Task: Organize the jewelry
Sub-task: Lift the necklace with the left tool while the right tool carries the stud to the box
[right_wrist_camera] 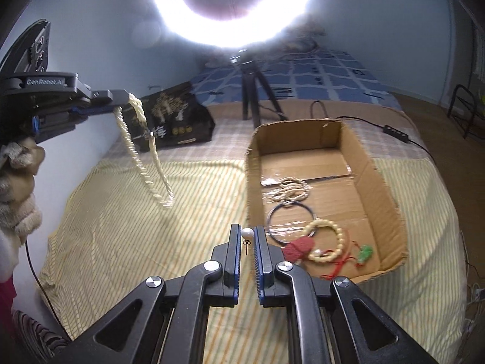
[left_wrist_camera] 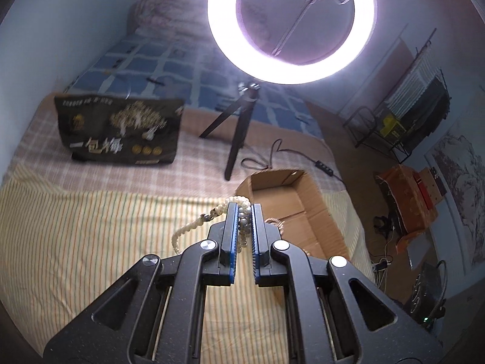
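My left gripper (left_wrist_camera: 244,209) is shut on a cream pearl necklace (left_wrist_camera: 194,227), held high above the striped bedspread; in the right wrist view the necklace (right_wrist_camera: 142,154) hangs in a long loop from the left gripper (right_wrist_camera: 119,98). My right gripper (right_wrist_camera: 247,233) is shut on a pearl earring (right_wrist_camera: 247,234) with a small pin, just left of the cardboard box (right_wrist_camera: 382,182). In the box lie a pearl strand (right_wrist_camera: 289,191), a dark ring bangle (right_wrist_camera: 274,214), a cream bead bracelet (right_wrist_camera: 335,236), a red piece (right_wrist_camera: 298,247) and a green charm (right_wrist_camera: 365,251).
A lit ring light on a black tripod (right_wrist_camera: 253,91) stands behind the box, its cable and switch (right_wrist_camera: 395,130) trailing right. A black printed bag (right_wrist_camera: 178,121) stands at the back left. The box also shows in the left wrist view (left_wrist_camera: 291,209). The bed's right edge drops to the floor.
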`<action>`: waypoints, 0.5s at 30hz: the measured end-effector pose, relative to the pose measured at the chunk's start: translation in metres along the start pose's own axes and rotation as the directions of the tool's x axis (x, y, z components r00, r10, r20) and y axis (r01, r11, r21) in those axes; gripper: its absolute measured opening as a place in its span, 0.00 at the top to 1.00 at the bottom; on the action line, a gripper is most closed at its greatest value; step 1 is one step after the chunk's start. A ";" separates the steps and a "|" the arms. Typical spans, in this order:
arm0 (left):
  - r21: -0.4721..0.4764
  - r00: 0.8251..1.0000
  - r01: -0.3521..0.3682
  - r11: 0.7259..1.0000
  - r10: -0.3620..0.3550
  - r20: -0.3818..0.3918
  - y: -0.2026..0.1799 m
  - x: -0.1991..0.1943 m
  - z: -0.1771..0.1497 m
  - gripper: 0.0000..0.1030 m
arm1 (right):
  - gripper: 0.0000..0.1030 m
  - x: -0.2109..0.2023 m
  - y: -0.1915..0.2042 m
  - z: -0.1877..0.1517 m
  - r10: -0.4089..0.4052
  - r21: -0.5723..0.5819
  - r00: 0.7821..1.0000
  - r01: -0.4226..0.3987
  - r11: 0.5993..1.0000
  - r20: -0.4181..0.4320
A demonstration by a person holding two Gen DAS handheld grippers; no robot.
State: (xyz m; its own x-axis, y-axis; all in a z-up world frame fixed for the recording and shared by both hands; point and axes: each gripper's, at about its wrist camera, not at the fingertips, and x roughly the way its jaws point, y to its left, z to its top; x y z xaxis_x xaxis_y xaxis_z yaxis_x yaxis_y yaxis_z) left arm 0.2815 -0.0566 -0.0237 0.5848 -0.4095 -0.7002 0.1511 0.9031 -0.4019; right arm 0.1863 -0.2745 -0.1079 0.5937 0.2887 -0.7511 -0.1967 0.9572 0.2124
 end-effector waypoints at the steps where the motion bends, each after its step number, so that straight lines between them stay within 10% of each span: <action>1: 0.007 1.000 0.003 1.000 -0.003 0.005 -0.005 -0.001 0.003 0.95 | 0.94 -0.001 -0.003 0.000 -0.002 0.002 1.000 0.002 1.000 0.002; 15: 0.115 0.997 0.076 0.990 -0.078 0.014 -0.088 0.017 0.035 0.95 | 0.94 -0.014 -0.048 0.001 -0.039 0.078 0.999 0.037 0.996 0.014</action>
State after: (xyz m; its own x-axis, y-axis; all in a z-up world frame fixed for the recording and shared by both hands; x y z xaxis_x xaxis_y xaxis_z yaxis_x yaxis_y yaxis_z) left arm 0.3058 -0.1384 0.0208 0.5827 -0.4765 -0.6583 0.2856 0.8785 -0.3830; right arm 0.1886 -0.3247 -0.1067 0.6119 0.2519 -0.7498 -0.1127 0.9660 0.2325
